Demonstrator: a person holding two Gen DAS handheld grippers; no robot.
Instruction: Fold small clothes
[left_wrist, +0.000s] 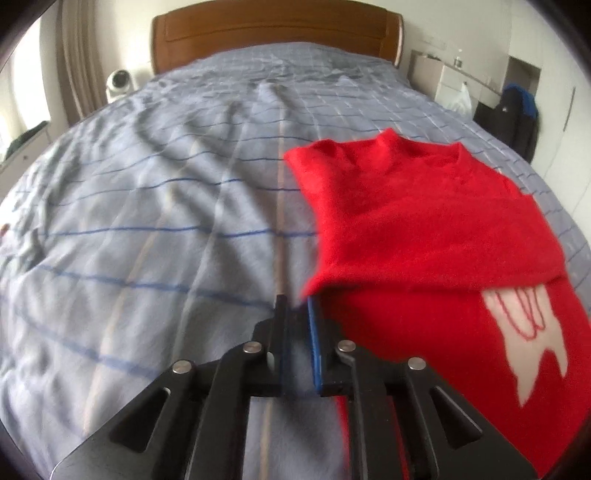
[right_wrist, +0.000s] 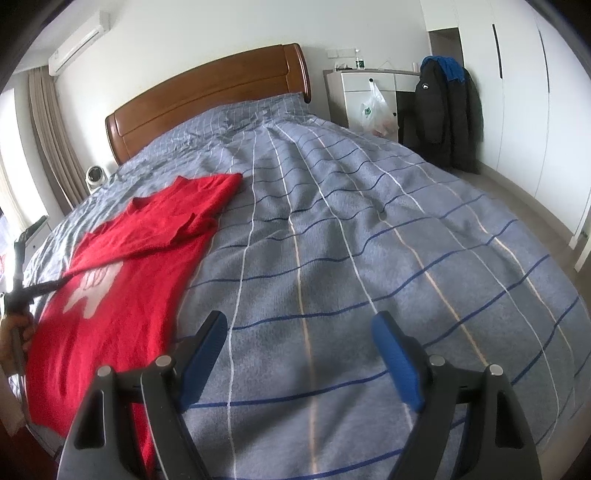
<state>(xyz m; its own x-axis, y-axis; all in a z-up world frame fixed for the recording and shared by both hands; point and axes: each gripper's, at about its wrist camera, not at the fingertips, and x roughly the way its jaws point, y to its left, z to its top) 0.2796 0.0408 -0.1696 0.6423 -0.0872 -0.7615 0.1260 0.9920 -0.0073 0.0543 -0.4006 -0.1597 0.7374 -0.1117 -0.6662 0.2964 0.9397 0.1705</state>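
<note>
While our left gripper (left_wrist: 295, 308) pinched the red sweater's (left_wrist: 424, 221) folded edge, our right gripper (right_wrist: 299, 332) hung wide apart — over the bedspread (right_wrist: 351, 240).

Left hand-held gripper (left_wrist: 295, 306) with fingers nearly together, right hand-held gripper (right_wrist: 301, 334) spread wide, hovering

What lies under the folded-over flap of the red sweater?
Beneath the flap of the red sweater lies its front; the pale motif shows only below the flap edge, the rest covered.

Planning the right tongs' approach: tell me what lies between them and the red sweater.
Only bare striped bedspread, seen in the right wrist view, separates the open right tongs from the red sweater.
</note>
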